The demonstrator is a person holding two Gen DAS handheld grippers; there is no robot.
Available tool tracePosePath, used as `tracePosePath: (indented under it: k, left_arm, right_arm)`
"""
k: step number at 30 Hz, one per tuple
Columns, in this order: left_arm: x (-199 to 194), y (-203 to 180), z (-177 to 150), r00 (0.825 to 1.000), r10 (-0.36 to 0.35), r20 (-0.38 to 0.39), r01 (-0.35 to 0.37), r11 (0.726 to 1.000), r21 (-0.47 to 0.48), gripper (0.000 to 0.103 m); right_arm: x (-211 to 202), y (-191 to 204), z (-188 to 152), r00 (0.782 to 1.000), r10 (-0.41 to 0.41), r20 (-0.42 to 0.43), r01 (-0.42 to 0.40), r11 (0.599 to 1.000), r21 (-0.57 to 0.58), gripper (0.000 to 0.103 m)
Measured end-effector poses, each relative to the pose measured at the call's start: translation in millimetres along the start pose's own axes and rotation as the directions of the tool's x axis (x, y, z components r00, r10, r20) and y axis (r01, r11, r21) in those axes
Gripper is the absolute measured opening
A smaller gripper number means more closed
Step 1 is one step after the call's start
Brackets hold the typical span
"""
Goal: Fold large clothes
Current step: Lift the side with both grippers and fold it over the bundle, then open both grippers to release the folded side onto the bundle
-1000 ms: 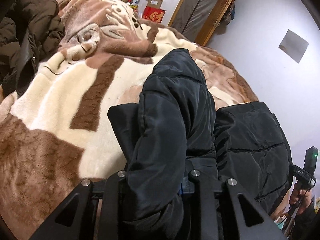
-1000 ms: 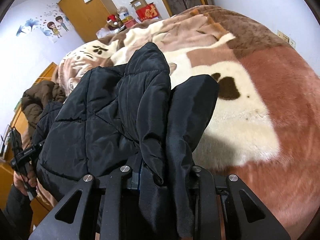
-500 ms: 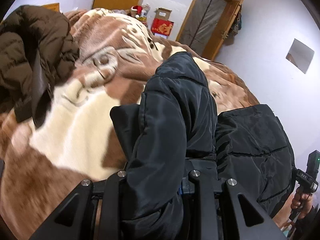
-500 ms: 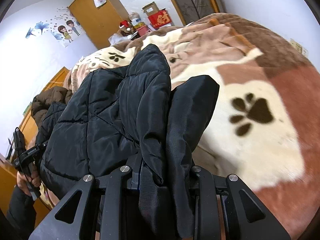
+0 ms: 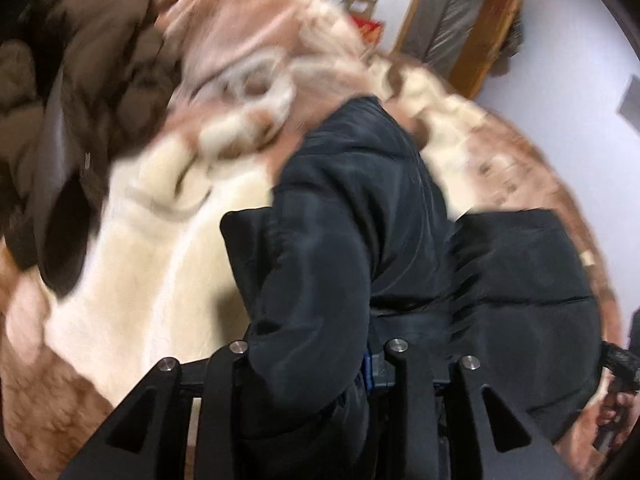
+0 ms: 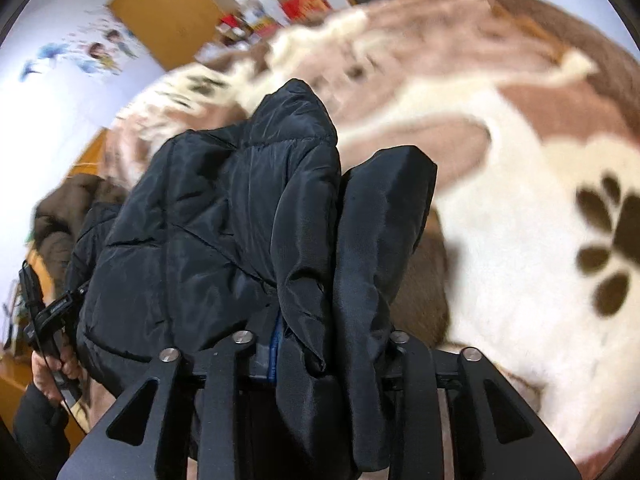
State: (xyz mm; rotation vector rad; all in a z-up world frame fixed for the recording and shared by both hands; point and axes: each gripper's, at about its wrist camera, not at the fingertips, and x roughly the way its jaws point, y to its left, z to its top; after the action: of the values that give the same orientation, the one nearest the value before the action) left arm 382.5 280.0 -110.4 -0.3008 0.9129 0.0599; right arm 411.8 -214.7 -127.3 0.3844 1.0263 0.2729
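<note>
A black puffer jacket [image 5: 352, 208] hangs bunched over a brown and cream paw-print blanket [image 5: 152, 240] on the bed. My left gripper [image 5: 316, 348] has a thick fold of it between its fingers; the jaws are opening, with fabric still filling the gap. In the right wrist view the same black jacket [image 6: 224, 220] drapes through my right gripper [image 6: 320, 338], whose jaws are opening wider, the fold lying loose between them. Fabric hides the pads of both grippers. The blanket [image 6: 520, 208] lies close below.
A brown padded jacket [image 5: 80, 80] is heaped on the bed at the left, also seen as the brown jacket [image 6: 60, 216]. A person's hand [image 6: 52, 364] grips a handle at the left edge. Red boxes [image 6: 304, 0] and wooden doors [image 5: 460, 28] stand beyond the bed.
Both grippers have swept forward and down over the bed with the jacket, closer to the blanket. Their fingers now stand wider apart, the right pair more so. The picture is blurred by motion.
</note>
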Motion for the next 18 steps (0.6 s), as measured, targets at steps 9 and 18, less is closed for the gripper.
tracePosePath:
  k: [9, 18]
  left_arm:
    - [-14, 26, -2, 1.000, 0.003, 0.001, -0.003, 0.991, -0.130, 0.062]
    - [-55, 1, 17, 0.982, 0.049, 0.185, -0.042, 0.998, -0.039, 0.068]
  right_arm:
    - [-39, 0, 0, 0.999, -0.045, 0.002, 0.045, 0.999, -0.029, 0.061]
    - [-82, 44, 14, 0.975, -0.106, 0.193, 0.138, 0.977, -0.160, 0.061]
